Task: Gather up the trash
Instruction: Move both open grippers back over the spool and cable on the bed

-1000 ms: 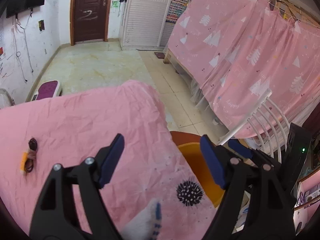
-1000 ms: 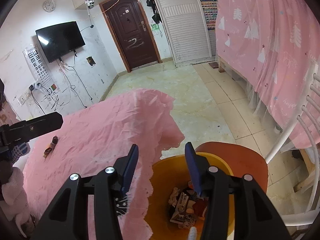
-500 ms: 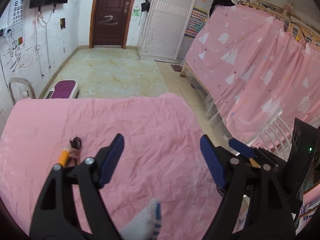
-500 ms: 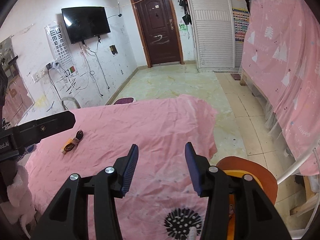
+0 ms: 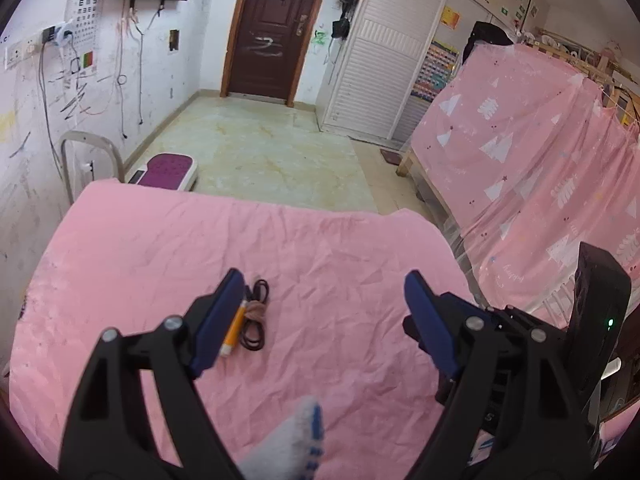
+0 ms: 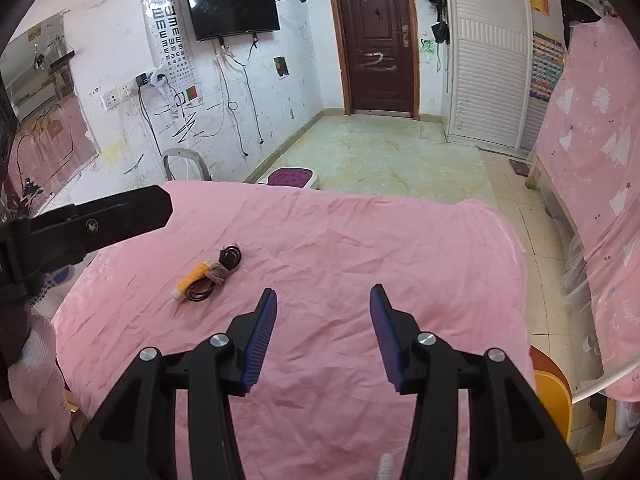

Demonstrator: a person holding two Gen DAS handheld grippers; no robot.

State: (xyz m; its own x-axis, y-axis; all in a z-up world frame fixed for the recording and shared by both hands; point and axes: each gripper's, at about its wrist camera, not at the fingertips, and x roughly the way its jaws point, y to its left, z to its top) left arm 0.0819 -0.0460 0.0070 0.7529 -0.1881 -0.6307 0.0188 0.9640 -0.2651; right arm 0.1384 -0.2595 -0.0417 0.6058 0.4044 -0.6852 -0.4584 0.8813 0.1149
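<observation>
Both the left hand-held gripper [image 5: 324, 300] and right hand-held gripper [image 6: 322, 312] gape apart, empty. One orange tube tangled with black cord [image 6: 208, 274] remains toward the bench's [image 6: 400, 248] left edge, uncollected; the orange bin [image 6: 554, 404] waits at the right corner.

Cable bundle [image 6: 210, 276] on the table [image 6: 360, 248] (left side) — bin [image 6: 554, 400] right.
</observation>
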